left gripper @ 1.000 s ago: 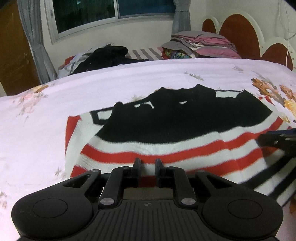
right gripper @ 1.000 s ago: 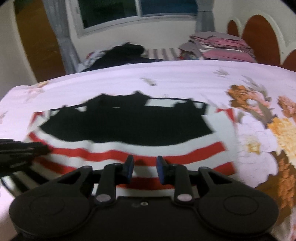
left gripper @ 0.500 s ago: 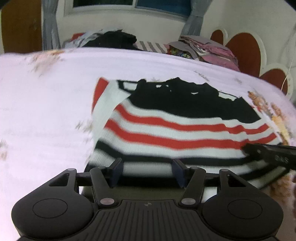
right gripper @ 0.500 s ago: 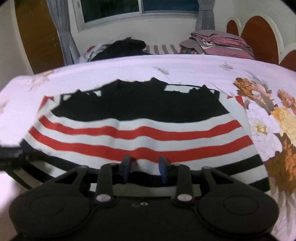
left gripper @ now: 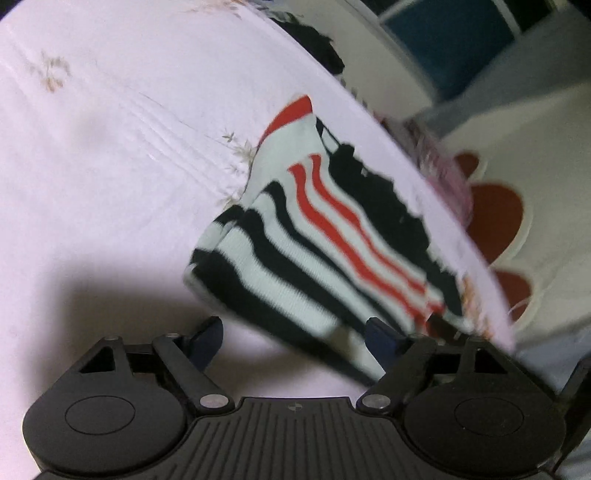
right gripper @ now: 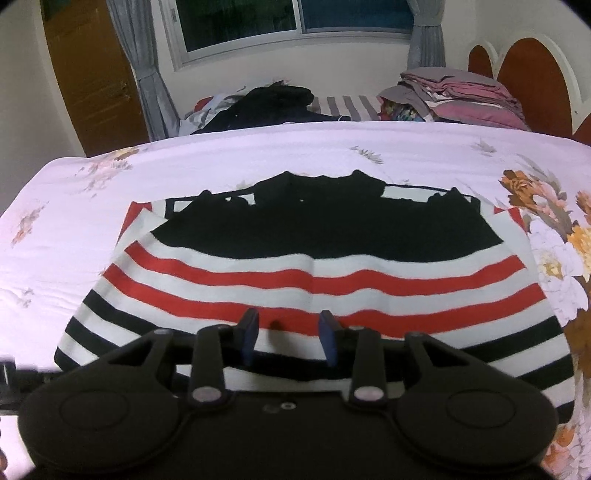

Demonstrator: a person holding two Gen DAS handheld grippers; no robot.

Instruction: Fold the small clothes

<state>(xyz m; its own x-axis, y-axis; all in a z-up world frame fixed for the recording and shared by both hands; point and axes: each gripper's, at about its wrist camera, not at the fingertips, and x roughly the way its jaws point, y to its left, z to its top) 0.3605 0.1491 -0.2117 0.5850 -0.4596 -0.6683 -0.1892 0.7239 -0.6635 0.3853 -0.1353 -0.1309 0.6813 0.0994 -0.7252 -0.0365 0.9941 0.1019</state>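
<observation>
Striped sweater [right gripper: 310, 266], black across the top with red and then black stripes on white lower down, lies spread flat on the bed's pale floral bedspread [right gripper: 258, 155], its hem toward the grippers. A corner at its upper left is turned over, showing a red patch.

The right gripper [right gripper: 290, 334] hovers over the lower stripes near the hem, its blue-padded fingers [right gripper: 249, 330] parted with knit visible between them and nothing clamped. The left gripper [left gripper: 295, 338] sits off the sweater's [left gripper: 332, 243] near left corner, steeply tilted, its jaws spread wide and empty; one fingertip is over bare bedspread [left gripper: 110, 166], the other overlaps the striped hem, though that view is blurred and contact cannot be judged. The gripper casts a dark shadow [left gripper: 122, 295] on the sheet beside the garment.

Beyond the sweater, along the far edge of the bed, a dark heap of clothes [right gripper: 266, 107] lies left of centre and a stack of folded pink and grey laundry [right gripper: 458, 94] to the right. Behind them are a window [right gripper: 295, 22] with grey curtains [right gripper: 144, 66], a wooden door [right gripper: 92, 74] and a scalloped red-brown headboard [right gripper: 532, 74].
</observation>
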